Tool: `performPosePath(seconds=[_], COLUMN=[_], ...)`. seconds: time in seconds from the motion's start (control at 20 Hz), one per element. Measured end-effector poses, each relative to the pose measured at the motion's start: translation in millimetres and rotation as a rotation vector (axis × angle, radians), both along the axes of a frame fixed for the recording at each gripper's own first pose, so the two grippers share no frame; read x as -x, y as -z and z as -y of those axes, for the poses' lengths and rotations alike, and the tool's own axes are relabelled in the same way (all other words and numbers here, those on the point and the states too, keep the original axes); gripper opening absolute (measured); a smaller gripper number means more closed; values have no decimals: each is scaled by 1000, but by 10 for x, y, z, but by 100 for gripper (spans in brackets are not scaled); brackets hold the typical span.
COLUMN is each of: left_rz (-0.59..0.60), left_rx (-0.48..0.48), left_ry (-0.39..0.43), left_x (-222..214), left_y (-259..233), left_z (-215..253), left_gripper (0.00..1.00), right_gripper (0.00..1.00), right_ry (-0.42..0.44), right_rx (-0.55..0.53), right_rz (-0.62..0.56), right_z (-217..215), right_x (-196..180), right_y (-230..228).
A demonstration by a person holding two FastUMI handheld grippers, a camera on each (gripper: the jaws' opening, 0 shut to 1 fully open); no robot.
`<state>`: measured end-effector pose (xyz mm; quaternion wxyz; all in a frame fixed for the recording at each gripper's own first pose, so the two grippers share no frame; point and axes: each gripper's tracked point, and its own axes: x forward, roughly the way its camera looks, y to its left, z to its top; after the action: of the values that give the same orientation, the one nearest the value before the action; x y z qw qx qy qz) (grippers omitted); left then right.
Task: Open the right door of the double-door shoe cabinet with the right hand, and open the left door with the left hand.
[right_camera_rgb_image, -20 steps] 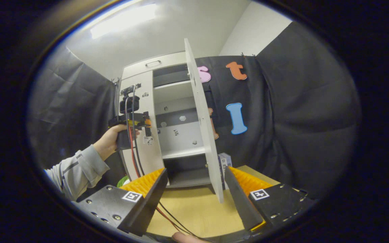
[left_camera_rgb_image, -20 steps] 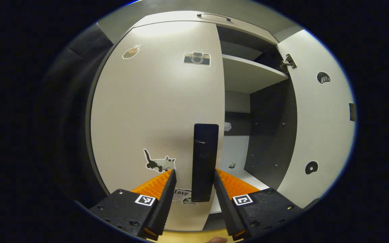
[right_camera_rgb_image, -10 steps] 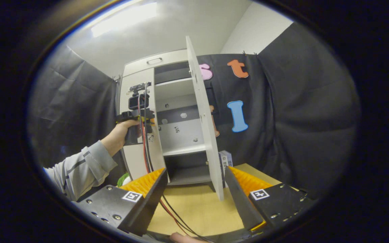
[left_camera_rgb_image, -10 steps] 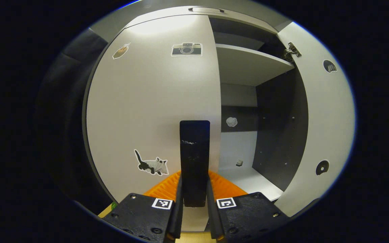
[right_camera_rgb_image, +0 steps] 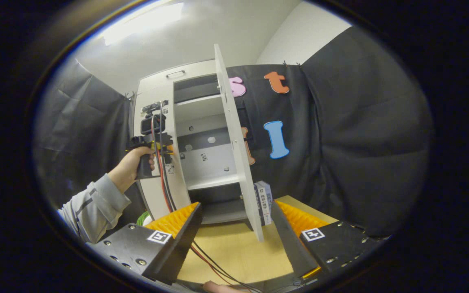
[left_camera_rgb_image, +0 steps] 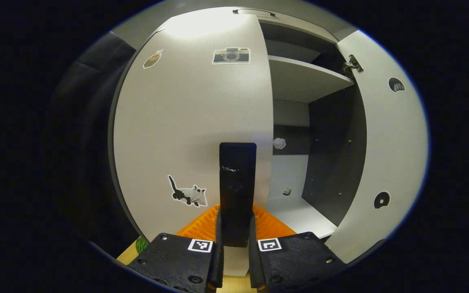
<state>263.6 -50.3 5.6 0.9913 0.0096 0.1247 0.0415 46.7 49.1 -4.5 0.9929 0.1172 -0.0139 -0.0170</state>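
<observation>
Left claw (left_camera_rgb_image: 234,234) clamps the left door's handle (left_camera_rgb_image: 237,191) – right claw (right_camera_rgb_image: 234,228) apart (right door (right_camera_rgb_image: 236,150) open)

Cabinet (right_camera_rgb_image: 165,87) on table (right_camera_rgb_image: 234,252); box (right_camera_rgb_image: 264,201) right of it.

right door (right_camera_rgb_image: 236,150) swung wide, cabinet opening (right_camera_rgb_image: 206,158) unobstructed, left door (left_camera_rgb_image: 193,122) barely ajar

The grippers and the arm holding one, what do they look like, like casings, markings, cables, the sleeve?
Each gripper has blocky black housings with visible screws and a small square black-and-white marker tag on each side: the left gripper and the right gripper. In the right gripper view, the left one carries a small camera on top, with red and black cables trailing down. The person's sleeve is light grey with a darker stripe.
</observation>
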Motion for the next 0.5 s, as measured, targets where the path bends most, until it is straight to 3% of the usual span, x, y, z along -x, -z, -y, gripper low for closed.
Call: performPosePath(seconds=[0.25,0.5], left_rz=[8,31], left_rx=[-7,-50], left_ry=[82,114], left_x=[522,893], left_y=[-138,-212], left_z=[-104,-262], left_gripper=[26,26], right_gripper=[100,100], right_ry=[-3,-4], right_rx=[-5,-12], right_rz=[-7,-18], right_z=[-20,-44], right_x=[9,-13], right_y=[20,33])
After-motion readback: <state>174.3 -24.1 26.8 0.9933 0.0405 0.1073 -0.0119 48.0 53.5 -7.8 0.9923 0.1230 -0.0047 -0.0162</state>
